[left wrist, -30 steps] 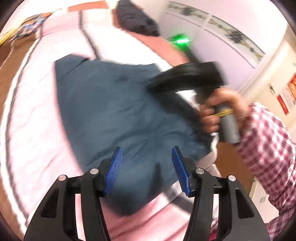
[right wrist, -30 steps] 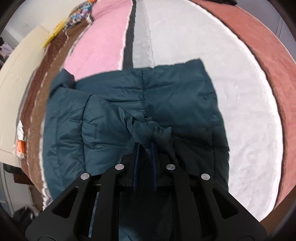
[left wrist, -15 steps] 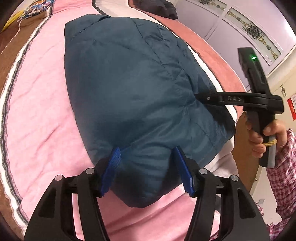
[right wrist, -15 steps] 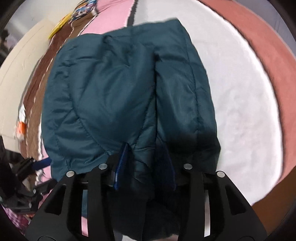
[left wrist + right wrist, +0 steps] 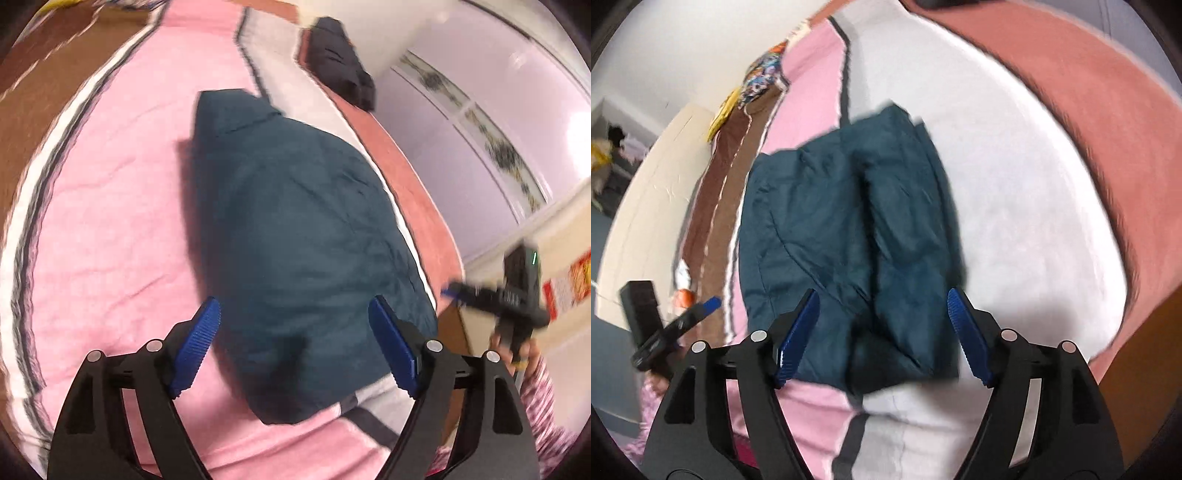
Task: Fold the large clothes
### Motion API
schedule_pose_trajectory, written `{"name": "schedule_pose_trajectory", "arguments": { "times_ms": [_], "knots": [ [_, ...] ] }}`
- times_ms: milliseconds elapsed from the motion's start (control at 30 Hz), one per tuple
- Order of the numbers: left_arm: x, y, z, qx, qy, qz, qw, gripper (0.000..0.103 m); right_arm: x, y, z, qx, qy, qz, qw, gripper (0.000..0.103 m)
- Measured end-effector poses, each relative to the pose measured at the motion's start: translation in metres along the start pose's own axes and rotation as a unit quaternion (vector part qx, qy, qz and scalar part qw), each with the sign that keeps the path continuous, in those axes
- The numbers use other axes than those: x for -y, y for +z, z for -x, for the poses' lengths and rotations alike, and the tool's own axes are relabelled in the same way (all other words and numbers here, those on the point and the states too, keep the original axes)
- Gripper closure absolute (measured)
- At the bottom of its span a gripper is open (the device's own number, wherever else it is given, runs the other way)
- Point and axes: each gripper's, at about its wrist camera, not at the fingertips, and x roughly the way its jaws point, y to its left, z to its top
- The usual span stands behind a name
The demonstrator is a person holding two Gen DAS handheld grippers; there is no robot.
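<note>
Half a second ago the right gripper (image 5: 882, 332) had its blue pads sunk into the near edge of the dark teal jacket (image 5: 849, 240); now its jaws stand wide apart and hold nothing, and the jacket lies free. The left gripper (image 5: 295, 343), which had the jacket's near end between its pads, also stands wide and empty, and the bundle looks smaller and farther off in both views. A full second ago the right pads were pinched nearly shut on a gathered fold; that fold now lies flat.

Jacket: folded into a compact oblong on the bed blanket (image 5: 110, 221). In the left wrist view it runs from 11 o'clock down to 6 o'clock, its near end between the spread fingers but apart from them. In the right wrist view it fills the centre, with a lengthwise seam or fold ridge down the middle, straddling the blanket's pink and white panels.

Hands: in the left wrist view the right hand (image 5: 517, 350) grips its tool's handle at 3 o'clock, off the bed edge, in a pink plaid sleeve (image 5: 543, 402); a green light shows on the tool. In the right wrist view the left gripper's body (image 5: 661, 332) sits at 8 o'clock, one blue pad showing, blurred.

A dark garment (image 5: 340, 74) lies at 12 o'clock, well apart from the jacket.
</note>
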Motion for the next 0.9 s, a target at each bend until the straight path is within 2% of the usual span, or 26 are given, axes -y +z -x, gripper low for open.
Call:
{"name": "schedule_pose_trajectory", "arguments": {
  "times_ms": [100,167,233,433,633,733,800,833,900],
  "knots": [
    [-0.02,0.008,-0.017,-0.007,-0.004,0.043,0.999,0.022,0.017,-0.012,-0.016,-0.028,0.009,-0.03,0.999,0.03],
    [-0.026,0.009,-0.025,-0.01,-0.006,0.054,0.9985,0.022,0.025,-0.01,-0.024,-0.038,0.012,-0.038,0.999,0.027],
    [-0.03,0.009,-0.033,-0.016,-0.004,0.057,0.9982,0.022,0.032,-0.006,-0.034,-0.047,0.013,-0.047,0.998,0.024],
    [-0.026,0.011,-0.057,-0.037,-0.003,0.037,0.9986,0.022,0.042,0.002,-0.059,-0.076,0.012,-0.052,0.996,0.024],
    [-0.029,0.01,-0.071,-0.049,-0.023,0.05,0.9973,0.02,0.047,0.002,-0.072,-0.086,0.022,-0.058,0.994,0.026],
    [-0.029,0.009,-0.075,-0.052,-0.035,0.048,0.9969,0.019,0.046,0.0,-0.075,-0.087,0.027,-0.051,0.995,0.035],
    [-0.025,0.009,-0.08,-0.055,-0.035,0.044,0.9969,0.018,0.044,0.0,-0.078,-0.089,0.04,-0.052,0.994,0.051],
    [-0.023,0.009,-0.081,-0.055,-0.033,0.041,0.9971,0.018,0.04,0.001,-0.08,-0.089,0.043,-0.05,0.994,0.054],
    [-0.018,0.01,-0.079,-0.053,-0.026,0.031,0.9978,0.025,0.035,-0.001,-0.079,-0.083,0.046,-0.037,0.995,0.069]
  ]
}}
